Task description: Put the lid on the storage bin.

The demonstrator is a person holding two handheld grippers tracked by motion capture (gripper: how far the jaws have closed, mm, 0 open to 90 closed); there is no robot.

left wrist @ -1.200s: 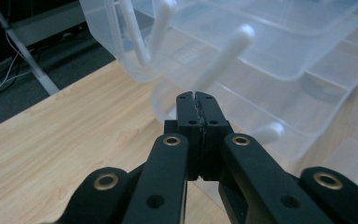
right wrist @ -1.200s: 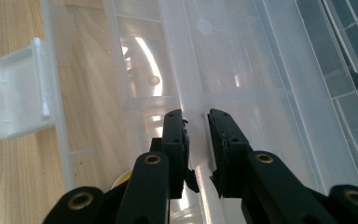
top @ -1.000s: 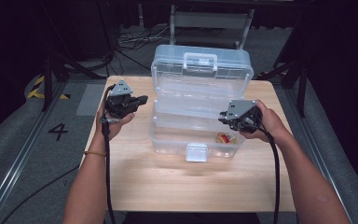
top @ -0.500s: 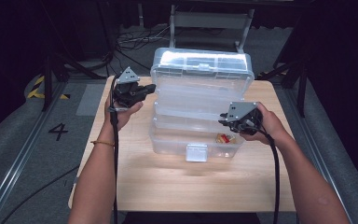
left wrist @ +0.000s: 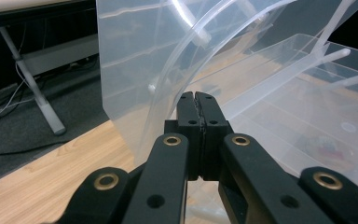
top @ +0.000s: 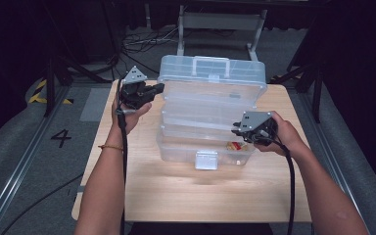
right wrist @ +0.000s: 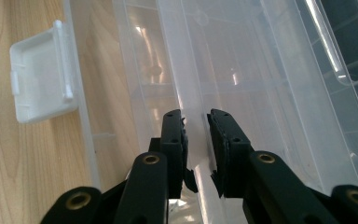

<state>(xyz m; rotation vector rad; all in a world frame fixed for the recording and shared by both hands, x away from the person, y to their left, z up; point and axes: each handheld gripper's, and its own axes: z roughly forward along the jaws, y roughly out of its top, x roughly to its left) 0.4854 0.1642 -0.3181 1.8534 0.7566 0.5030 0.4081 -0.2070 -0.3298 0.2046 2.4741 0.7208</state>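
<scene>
A clear plastic tiered toolbox [top: 210,105] stands open on the wooden table [top: 191,196], with its lid [top: 210,73] raised at the back. My left gripper [top: 159,88] is shut at the lid's left end. In the left gripper view its jaws [left wrist: 195,100] meet just in front of the lid's curved wall [left wrist: 135,56], with nothing seen between them. My right gripper [top: 235,129] is at the right side of a middle tray. In the right gripper view its jaws [right wrist: 195,122] close on the tray's clear rim [right wrist: 182,70]. A small red item [top: 234,145] lies in the bottom compartment.
The box's white latch [top: 206,160] hangs at its front, also seen as the latch [right wrist: 39,84] in the right gripper view. Bare table lies in front of the box. Cables and a metal stand [top: 220,19] sit on the floor behind the table.
My left gripper has moved away from me and to the right, up to the lid's left end. The right gripper and the box have stayed put.
</scene>
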